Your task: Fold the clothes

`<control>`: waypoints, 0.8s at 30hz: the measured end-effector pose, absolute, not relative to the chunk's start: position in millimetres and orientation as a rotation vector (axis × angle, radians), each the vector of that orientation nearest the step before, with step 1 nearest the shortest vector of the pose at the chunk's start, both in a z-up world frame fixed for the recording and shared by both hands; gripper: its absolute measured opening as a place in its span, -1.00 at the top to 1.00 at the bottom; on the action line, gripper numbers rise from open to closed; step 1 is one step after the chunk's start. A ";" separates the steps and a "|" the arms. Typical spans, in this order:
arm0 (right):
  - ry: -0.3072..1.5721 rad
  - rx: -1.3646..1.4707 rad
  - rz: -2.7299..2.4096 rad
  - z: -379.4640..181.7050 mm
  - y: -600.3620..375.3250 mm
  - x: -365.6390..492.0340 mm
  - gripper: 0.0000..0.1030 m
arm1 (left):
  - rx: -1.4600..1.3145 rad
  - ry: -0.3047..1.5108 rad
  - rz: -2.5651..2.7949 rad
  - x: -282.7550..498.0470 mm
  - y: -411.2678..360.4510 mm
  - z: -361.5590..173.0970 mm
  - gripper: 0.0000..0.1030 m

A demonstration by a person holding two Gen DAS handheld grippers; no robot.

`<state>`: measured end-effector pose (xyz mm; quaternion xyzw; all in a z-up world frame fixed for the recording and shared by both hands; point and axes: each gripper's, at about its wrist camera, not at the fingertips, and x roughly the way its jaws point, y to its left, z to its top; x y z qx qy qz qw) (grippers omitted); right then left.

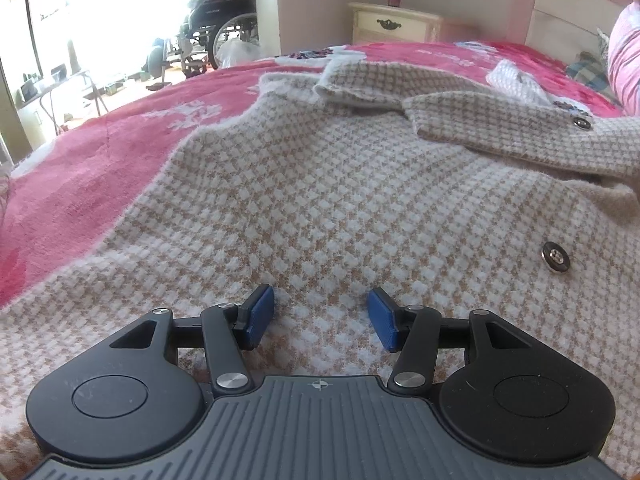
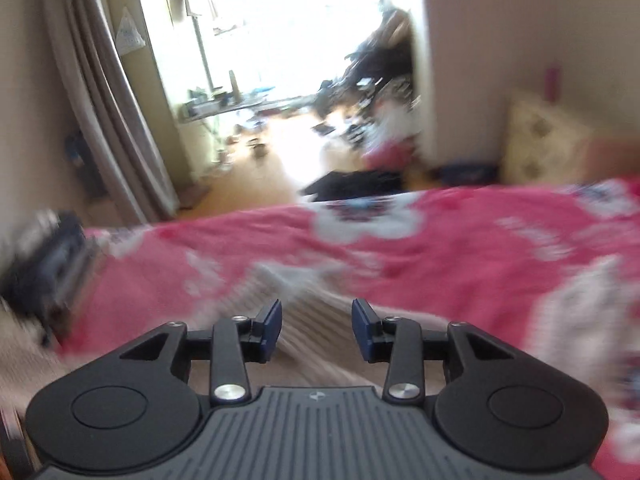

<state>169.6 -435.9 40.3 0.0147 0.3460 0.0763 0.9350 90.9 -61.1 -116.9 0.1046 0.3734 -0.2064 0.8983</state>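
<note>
We see a beige-and-white houndstooth jacket (image 1: 320, 184) spread flat on a bed covered by a pink blanket (image 1: 120, 152) with white flower shapes. Its collar (image 1: 360, 88) lies at the far end, one flap folded over toward the right, and two dark round buttons show along the right side, one (image 1: 556, 258) nearer to us and one (image 1: 582, 123) up by the lapel. Our left gripper (image 1: 321, 318) sits low over the lower part of the jacket with its blue pads (image 1: 262, 316) spread apart and nothing between them; whether they touch the cloth we cannot tell. In the right wrist view everything is smeared by motion blur, yet we can make out our right gripper (image 2: 317, 330) with its jaws also spread and empty, above a strip of the jacket (image 2: 312, 320) at the near edge of the same pink blanket (image 2: 440, 248). Past the bed stand a cream nightstand (image 1: 396, 22) against the wall and a wheelchair (image 1: 224, 28) near the bright doorway, and a grey curtain (image 2: 100, 92) hangs at the left.
</note>
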 end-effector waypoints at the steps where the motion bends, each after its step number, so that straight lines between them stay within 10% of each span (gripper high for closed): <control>1: 0.713 -0.031 0.117 39.1 -443.5 141.0 0.18 | 0.220 0.767 -0.426 89.4 -62.0 -113.3 -0.02; 12: 0.958 -0.071 -0.366 -82.7 -536.8 -56.6 0.17 | 0.430 0.724 -0.616 56.3 -118.0 -63.9 -0.02; 24: 0.734 -0.399 -0.132 -89.0 -476.3 -28.6 0.17 | 0.633 0.703 -0.894 20.4 -242.3 -79.2 -0.03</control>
